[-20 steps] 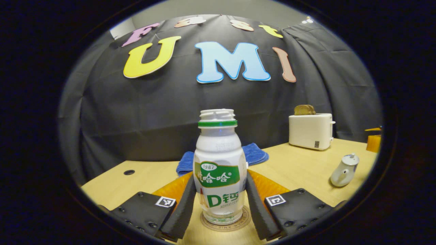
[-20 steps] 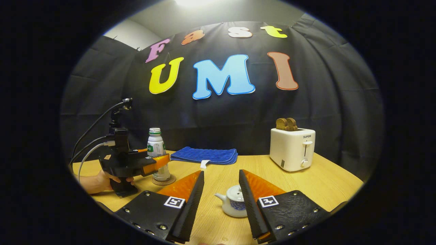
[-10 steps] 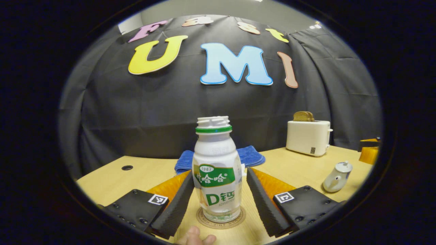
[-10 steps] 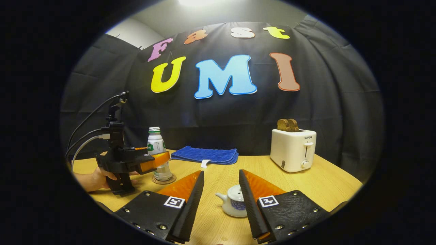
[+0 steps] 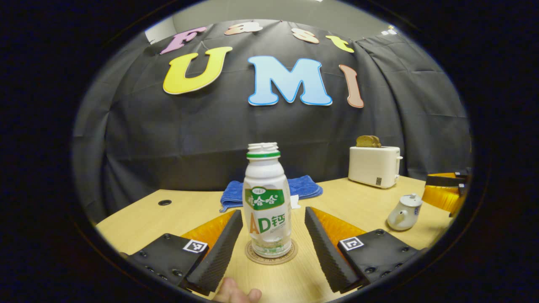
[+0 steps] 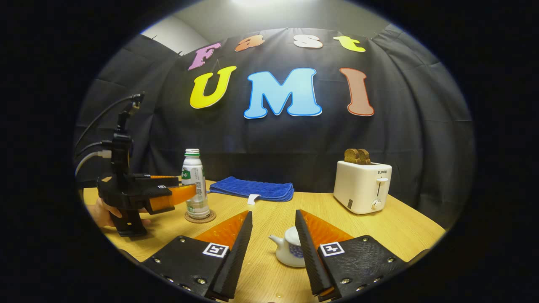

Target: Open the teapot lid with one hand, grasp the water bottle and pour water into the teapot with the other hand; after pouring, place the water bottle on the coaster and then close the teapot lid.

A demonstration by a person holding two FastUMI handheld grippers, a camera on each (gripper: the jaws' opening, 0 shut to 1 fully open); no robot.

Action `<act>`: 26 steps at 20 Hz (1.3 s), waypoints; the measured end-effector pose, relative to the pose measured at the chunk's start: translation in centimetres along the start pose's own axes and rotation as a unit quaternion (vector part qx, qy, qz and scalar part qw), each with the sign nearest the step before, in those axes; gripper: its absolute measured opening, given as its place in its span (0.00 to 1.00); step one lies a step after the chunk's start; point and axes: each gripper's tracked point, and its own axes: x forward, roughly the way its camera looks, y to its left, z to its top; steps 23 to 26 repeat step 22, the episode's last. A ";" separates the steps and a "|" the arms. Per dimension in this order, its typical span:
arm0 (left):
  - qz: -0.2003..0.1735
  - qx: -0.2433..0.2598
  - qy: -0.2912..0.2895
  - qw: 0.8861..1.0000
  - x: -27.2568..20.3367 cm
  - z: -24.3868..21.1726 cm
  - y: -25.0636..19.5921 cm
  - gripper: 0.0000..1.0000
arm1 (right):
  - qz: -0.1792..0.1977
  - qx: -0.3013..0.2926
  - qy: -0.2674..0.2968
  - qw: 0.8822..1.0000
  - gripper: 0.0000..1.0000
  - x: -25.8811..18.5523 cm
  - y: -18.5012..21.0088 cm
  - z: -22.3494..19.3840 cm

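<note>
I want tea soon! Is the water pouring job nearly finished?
It looks nearly finished. Done: the water bottle stands upright on the coaster, and the teapot has its lid on. In hand: nothing. The left gripper has its jaws open either side of the bottle, and the right gripper is open too. Little seems left, though I cannot see whether water was poured.

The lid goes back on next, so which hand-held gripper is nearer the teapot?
Right. The right hand-held gripper is open just in front of the teapot; the left hand-held gripper is open around the water bottle, far off.
</note>
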 end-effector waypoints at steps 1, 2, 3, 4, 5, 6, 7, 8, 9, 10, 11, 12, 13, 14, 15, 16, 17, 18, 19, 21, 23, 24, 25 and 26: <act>-0.003 -0.009 -0.003 1.000 -1.3 0.1 -0.2 1.00 | 0.004 0.005 0.007 1.000 0.64 -0.3 0.7 -0.4; -0.009 -0.018 -0.005 1.000 -2.7 0.2 -0.8 1.00 | 0.007 0.010 0.015 1.000 0.64 -0.8 1.4 -0.7; -0.011 -0.023 -0.006 1.000 -4.1 0.1 -1.5 1.00 | 0.007 0.013 0.021 1.000 0.64 -1.5 2.0 -0.9; -0.007 -0.027 -0.002 1.000 -5.5 -0.1 -2.0 1.00 | 0.001 0.016 0.023 1.000 0.65 -2.2 2.7 -0.9; 0.005 -0.031 0.000 1.000 -7.0 -0.5 -2.5 1.00 | -0.003 0.017 0.024 1.000 0.64 -2.9 3.4 -1.0; 0.015 -0.032 -0.005 0.999 -8.4 -0.5 -3.1 1.00 | -0.017 0.016 0.028 0.999 0.64 -3.7 3.8 -1.3; 0.016 -0.027 -0.011 0.999 -9.8 -0.5 -4.4 1.00 | -0.027 0.018 0.031 0.999 0.64 -4.6 4.4 -1.6; 0.014 -0.019 -0.013 1.000 -11.2 -0.7 -5.4 1.00 | -0.034 0.019 0.032 0.999 0.69 -5.5 5.1 -1.8; 0.008 -0.012 -0.013 1.000 -12.4 -1.1 -6.5 1.00 | -0.040 0.019 0.029 0.999 0.75 -6.5 5.6 -1.9; 0.012 -0.011 -0.016 1.000 -13.6 -1.4 -6.9 1.00 | -0.053 0.020 0.022 0.998 0.80 -7.5 5.6 -1.8; 0.016 -0.015 -0.019 1.000 -14.4 -1.6 -7.0 1.00 | -0.065 0.023 0.016 0.997 0.83 -8.1 5.5 -2.0; 0.029 -0.022 -0.024 0.999 -15.2 -1.6 -6.7 1.00 | -0.075 0.025 0.008 0.997 0.89 -8.6 5.5 -1.9; 0.038 -0.020 -0.040 0.998 -15.7 -0.8 -6.5 1.00 | -0.084 0.023 -0.014 0.996 0.92 -8.8 5.4 -1.4; 0.039 -0.024 -0.041 0.998 -15.8 -1.1 -6.9 0.96 | -0.092 0.021 -0.004 0.996 0.95 -8.7 5.2 -1.7; 0.034 -0.017 -0.025 0.999 -15.6 -1.9 -7.7 0.93 | -0.100 0.022 -0.009 0.995 0.96 -9.2 5.1 -1.7; 0.036 -0.004 -0.035 0.999 -15.5 -1.4 -7.6 0.96 | -0.117 0.022 -0.006 0.993 0.96 -9.2 4.5 -1.8; 0.033 -0.012 -0.032 0.999 -15.4 -1.7 -8.1 1.00 | -0.137 0.026 -0.007 0.990 0.96 -9.1 3.7 -1.7; 0.038 -0.010 -0.030 0.999 -15.3 -1.4 -7.6 0.99 | -0.147 0.024 -0.004 0.989 0.95 -8.9 3.3 -1.9; 0.047 -0.011 -0.032 0.998 -15.4 -1.5 -7.4 1.00 | -0.141 0.025 -0.005 0.990 0.95 -8.6 3.7 -1.9; 0.052 -0.011 -0.031 0.998 -15.6 -1.5 -7.1 0.95 | -0.116 0.024 -0.007 0.993 0.96 -8.2 4.6 -1.6; 0.055 -0.011 -0.030 0.998 -15.6 -1.5 -6.9 0.99 | -0.116 0.023 -0.006 0.993 0.95 -8.3 4.4 -1.6; 0.055 -0.011 -0.030 0.998 -15.6 -1.5 -6.9 0.99 | -0.116 0.023 -0.006 0.993 0.95 -8.3 4.4 -1.6; 0.055 -0.011 -0.030 0.998 -15.6 -1.5 -6.9 0.99 | -0.116 0.023 -0.006 0.993 0.95 -8.3 4.4 -1.6; 0.055 -0.011 -0.030 0.998 -15.6 -1.5 -6.9 0.99 | -0.116 0.023 -0.006 0.993 0.95 -8.3 4.4 -1.6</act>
